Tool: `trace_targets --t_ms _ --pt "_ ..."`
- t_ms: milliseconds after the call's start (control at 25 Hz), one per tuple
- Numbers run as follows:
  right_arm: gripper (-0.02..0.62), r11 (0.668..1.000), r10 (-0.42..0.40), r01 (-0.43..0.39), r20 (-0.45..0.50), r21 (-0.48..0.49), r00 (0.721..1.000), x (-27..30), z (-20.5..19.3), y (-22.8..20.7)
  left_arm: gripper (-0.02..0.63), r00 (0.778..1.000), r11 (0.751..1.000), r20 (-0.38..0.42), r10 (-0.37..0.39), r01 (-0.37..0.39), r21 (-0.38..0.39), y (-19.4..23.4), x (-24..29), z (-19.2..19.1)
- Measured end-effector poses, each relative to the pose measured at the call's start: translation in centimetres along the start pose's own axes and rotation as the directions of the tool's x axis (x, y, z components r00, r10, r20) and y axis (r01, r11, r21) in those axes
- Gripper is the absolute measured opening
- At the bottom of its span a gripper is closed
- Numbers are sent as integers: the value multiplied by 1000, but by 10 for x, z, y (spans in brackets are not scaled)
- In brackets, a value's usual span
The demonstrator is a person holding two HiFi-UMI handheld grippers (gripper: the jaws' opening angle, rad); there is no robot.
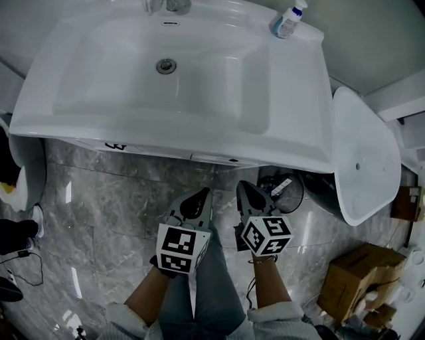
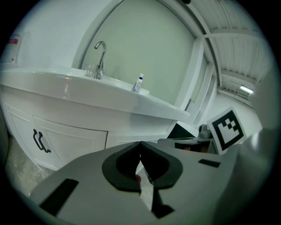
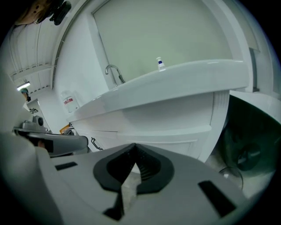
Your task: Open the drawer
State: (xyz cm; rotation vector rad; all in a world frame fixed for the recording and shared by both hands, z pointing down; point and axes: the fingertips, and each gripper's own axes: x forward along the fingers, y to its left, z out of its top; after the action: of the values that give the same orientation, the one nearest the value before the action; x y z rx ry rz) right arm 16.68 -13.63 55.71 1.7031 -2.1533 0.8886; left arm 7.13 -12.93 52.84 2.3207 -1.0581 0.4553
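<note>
A white vanity holds a sink basin [image 1: 86,116]. Its front shows only as a thin strip [image 1: 219,159] under the rim in the head view. The right gripper view shows a flat drawer panel [image 3: 167,143] under the counter, and the left gripper view shows cabinet doors with black handles [image 2: 40,141]. My left gripper [image 1: 200,198] and right gripper [image 1: 248,192] are side by side over the floor, just short of the vanity front and touching nothing. In their own views the left gripper's [image 2: 140,144] tips meet with nothing held, and the right gripper's [image 3: 134,146] do too.
A tap [image 1: 174,5] and a soap bottle [image 1: 289,20] stand on the counter's back edge. A white oval lid [image 1: 362,156] and a dark round bin [image 1: 282,189] are to the right of the vanity. A cardboard box [image 1: 358,275] lies at the lower right and a shoe [image 1: 20,232] at the left.
</note>
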Motion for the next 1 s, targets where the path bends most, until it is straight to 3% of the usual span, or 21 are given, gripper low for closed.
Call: trace_targets --t_ms 360,720,1000 --pt "9 999 -48 48 4 -25 999 29 -18 -16 17 1000 1000 13 -7 7 16 12 26 -12" --pt "11 995 -101 100 -24 -15 995 65 -42 -33 17 999 998 -24 -41 42 53 13 56 -29" --pt "54 993 -112 113 -62 19 992 84 -50 -47 17 998 998 -35 -49 50 49 20 65 -34"
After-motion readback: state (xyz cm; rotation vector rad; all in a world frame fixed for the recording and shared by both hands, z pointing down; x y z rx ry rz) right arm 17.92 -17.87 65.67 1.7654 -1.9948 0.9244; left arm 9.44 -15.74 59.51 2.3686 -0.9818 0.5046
